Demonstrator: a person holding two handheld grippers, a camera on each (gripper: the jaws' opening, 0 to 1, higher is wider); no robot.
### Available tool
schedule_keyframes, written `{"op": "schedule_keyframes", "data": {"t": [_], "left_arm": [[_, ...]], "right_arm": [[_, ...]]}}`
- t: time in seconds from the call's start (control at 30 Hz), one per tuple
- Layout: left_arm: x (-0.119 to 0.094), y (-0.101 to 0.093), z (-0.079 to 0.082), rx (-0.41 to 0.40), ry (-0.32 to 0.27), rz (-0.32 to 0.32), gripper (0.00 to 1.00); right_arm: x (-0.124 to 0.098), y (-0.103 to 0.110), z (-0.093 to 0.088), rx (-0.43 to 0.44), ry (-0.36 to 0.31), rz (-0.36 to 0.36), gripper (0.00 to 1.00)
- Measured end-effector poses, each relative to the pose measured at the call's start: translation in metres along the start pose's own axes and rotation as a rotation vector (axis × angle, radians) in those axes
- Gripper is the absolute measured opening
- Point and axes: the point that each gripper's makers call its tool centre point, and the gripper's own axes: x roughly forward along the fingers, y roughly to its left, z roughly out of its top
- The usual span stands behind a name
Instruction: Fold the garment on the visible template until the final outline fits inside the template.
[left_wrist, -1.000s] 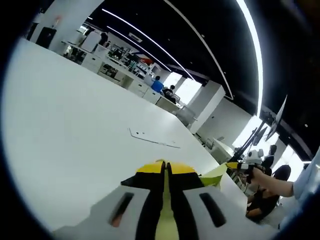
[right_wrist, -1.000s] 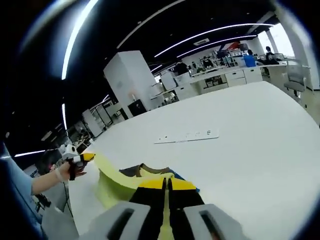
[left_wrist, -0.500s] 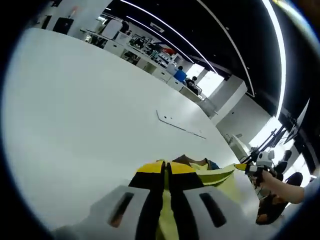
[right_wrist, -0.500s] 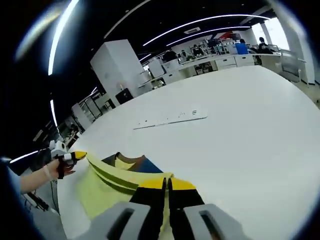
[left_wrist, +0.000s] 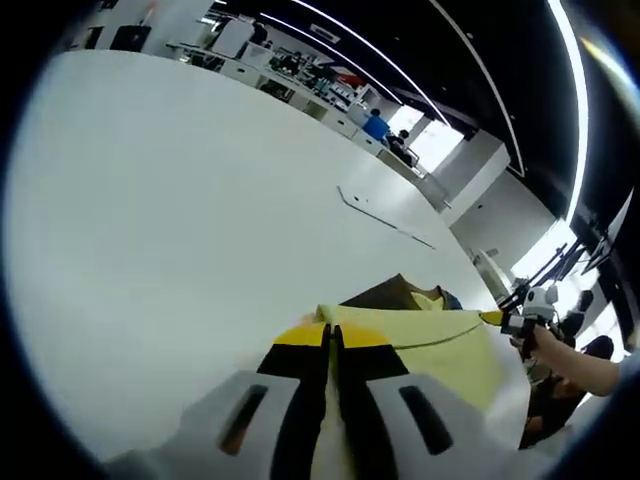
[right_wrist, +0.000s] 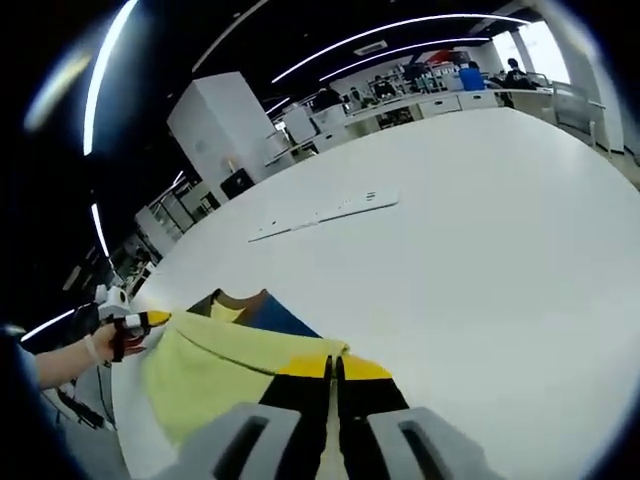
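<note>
The left gripper (left_wrist: 333, 335) is pinching one corner of the garment (left_wrist: 430, 345), its jaws pressed together on the yellow cloth. The right gripper (right_wrist: 333, 362) is doing the same at the other corner, jaws closed on the cloth (right_wrist: 215, 365). Between them the top edge is running taut. In the left gripper view the right gripper (left_wrist: 510, 320) is appearing small at the far end of the edge, held by a hand (left_wrist: 545, 345) whose arm is running out of the frame. In the right gripper view the left gripper (right_wrist: 140, 320) is likewise showing at the far end, in a hand (right_wrist: 105, 343).

The garment is hanging just over the white table (left_wrist: 150, 200), near its edge. A brown and blue part (right_wrist: 250, 312) is peeking out behind the yellow; what it is cannot be made out. The lower part of the cloth is hidden behind the jaws. A thin outlined strip (right_wrist: 325, 213) is lying farther out on the table, too small to read.
</note>
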Motion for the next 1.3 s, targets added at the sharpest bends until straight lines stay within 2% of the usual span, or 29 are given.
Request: {"op": "schedule_keyframes", "data": {"t": [0.13,0.43,0.53,0.57,0.6,0.63,0.73,0.77,0.83,0.87,0.97,1.03,1.07,1.13,1.17,1.23,1.3], "left_arm": [[0.003,0.005,-0.004,0.019,0.022,0.016,0.00],[0.003,0.006,-0.005,0.041,0.033,0.018,0.00],[0.001,0.003,-0.001,0.076,0.020,0.002,0.00],[0.001,0.003,-0.001,0.084,0.020,0.002,0.00],[0.001,0.002,-0.001,0.091,0.022,-0.004,0.01],[0.000,0.002,-0.001,0.097,0.023,-0.002,0.01],[-0.004,-0.001,0.001,0.148,0.020,-0.008,0.07],[-0.006,0.000,0.002,0.174,0.022,-0.001,0.11],[-0.010,0.002,0.004,0.253,0.028,0.013,0.20],[-0.010,0.002,0.004,0.263,0.031,0.015,0.22],[-0.014,0.005,0.004,0.405,0.059,0.035,0.30],[-0.016,0.003,0.002,0.504,0.087,0.031,0.27],[-0.018,0.002,0.003,0.590,0.100,0.043,0.24],[-0.020,0.006,0.008,0.745,0.119,0.101,0.19],[-0.019,0.007,0.011,0.775,0.114,0.117,0.17],[-0.017,-0.002,0.013,0.833,0.109,0.095,0.13],[-0.014,-0.002,0.013,0.926,0.136,0.109,0.10]], "right_arm": [[0.003,-0.005,-0.001,-0.007,0.007,-0.004,0.00],[0.005,-0.006,-0.005,-0.033,0.021,-0.010,0.00],[0.003,0.005,0.002,-0.097,-0.013,0.024,0.01],[0.002,0.005,0.001,-0.107,-0.004,0.013,0.07],[0.002,0.003,0.001,-0.155,0.000,-0.010,0.15],[0.002,0.006,0.001,-0.187,-0.007,0.005,0.20],[-0.001,0.012,-0.003,-0.227,0.007,0.010,0.25],[-0.004,0.013,-0.001,-0.276,0.003,0.011,0.27],[-0.007,0.016,-0.001,-0.326,0.002,0.011,0.31],[-0.008,0.018,-0.001,-0.342,0.003,0.009,0.33],[-0.012,0.018,-0.001,-0.473,0.019,-0.007,0.33],[-0.014,0.018,0.000,-0.572,0.031,-0.022,0.33],[-0.014,0.018,0.000,-0.609,0.041,-0.026,0.33],[-0.015,0.015,-0.004,-0.691,0.083,-0.048,0.31],[-0.014,0.014,-0.002,-0.755,0.088,-0.069,0.30],[-0.012,0.012,-0.001,-0.845,0.105,-0.092,0.27],[-0.010,0.013,-0.002,-0.889,0.115,-0.094,0.26]]}}
